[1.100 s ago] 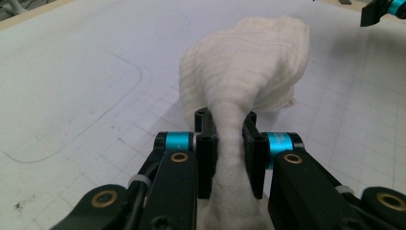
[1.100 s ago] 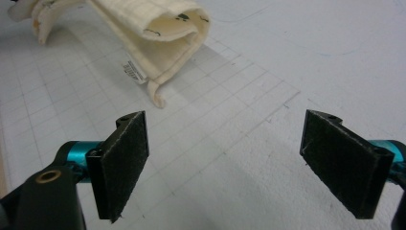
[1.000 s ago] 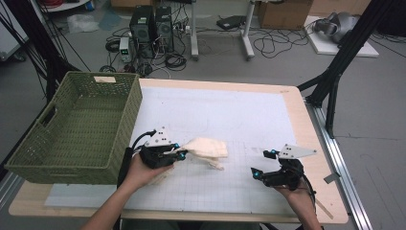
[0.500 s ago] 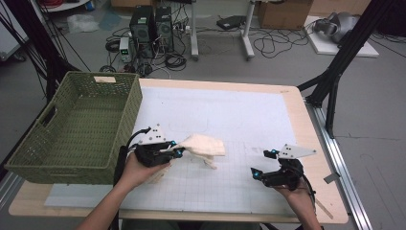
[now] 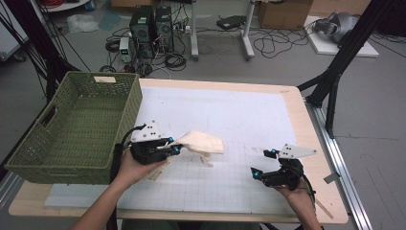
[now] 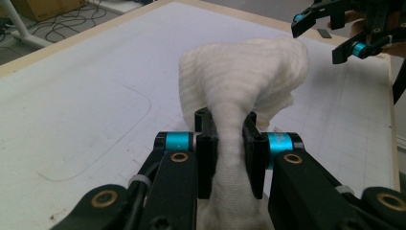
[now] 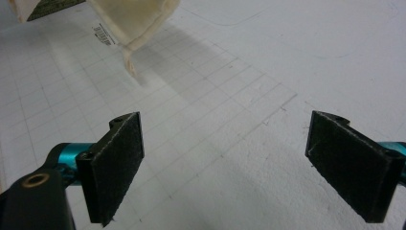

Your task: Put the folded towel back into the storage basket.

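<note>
- Nearest the person's edge of the table, the right gripper (image 5: 261,163) is held low over the mat with its jaws spread wide and nothing between them; the pads (image 7: 117,165) are flat black rectangles with a rough, felt-like face.
- A grey three-cornered plate is carried on top of it, and small teal rings can be seen at the jaw joints.
- The mat (image 5: 239,120) is a pale, smooth sheet printed with a fine square grid, laid on a light wooden table (image 5: 313,143).
- A bit further in, the left gripper (image 5: 174,147) is clamped nearly closed on a cloth (image 5: 203,142), so the fabric is pinched into a narrow neck between the jaws.
- The cloth is cream-white, soft and ribbed like a knit or gauze; past the jaws it balloons into a rounded, floppy bundle held up off the mat, left of the middle, with a small corner hanging down.
- Just beside the left hand (image 5: 139,167), a green woven basket (image 5: 72,124) is parked at the table's left edge: rectangular, open weave, handle slot in the end wall.
</note>
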{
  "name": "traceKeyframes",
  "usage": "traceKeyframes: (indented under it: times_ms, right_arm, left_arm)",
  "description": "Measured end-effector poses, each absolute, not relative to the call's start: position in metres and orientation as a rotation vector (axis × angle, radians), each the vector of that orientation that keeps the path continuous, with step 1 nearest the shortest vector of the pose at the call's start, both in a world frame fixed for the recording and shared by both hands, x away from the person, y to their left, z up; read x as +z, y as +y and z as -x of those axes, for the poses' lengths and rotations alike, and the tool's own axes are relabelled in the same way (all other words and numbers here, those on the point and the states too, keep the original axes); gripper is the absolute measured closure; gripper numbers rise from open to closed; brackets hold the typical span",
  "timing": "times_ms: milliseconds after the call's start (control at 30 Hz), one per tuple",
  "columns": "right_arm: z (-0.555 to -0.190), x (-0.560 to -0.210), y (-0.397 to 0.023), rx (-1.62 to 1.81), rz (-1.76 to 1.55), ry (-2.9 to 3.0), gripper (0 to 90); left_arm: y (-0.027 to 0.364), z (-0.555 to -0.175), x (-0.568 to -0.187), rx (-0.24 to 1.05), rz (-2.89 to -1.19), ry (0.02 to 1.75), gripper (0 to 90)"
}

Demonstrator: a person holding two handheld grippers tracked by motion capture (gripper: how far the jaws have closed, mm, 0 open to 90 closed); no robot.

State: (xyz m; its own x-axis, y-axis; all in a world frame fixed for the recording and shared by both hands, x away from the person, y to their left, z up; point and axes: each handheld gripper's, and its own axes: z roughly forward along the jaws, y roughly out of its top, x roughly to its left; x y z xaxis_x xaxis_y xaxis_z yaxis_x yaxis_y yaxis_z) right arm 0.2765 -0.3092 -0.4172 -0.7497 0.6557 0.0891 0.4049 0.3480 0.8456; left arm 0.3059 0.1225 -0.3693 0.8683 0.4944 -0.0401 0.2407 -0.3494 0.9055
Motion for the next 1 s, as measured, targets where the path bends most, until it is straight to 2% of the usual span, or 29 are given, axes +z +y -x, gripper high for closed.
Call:
traceKeyframes:
  times_ms: [1000]
  right_arm:
    - [-0.279, -0.418, -0.308, 1.349, -0.939, 2.361, 12.4]
  left_arm:
    - [0.163, -0.299, -0.306, 0.387, -1.882, 0.535, 79.7]
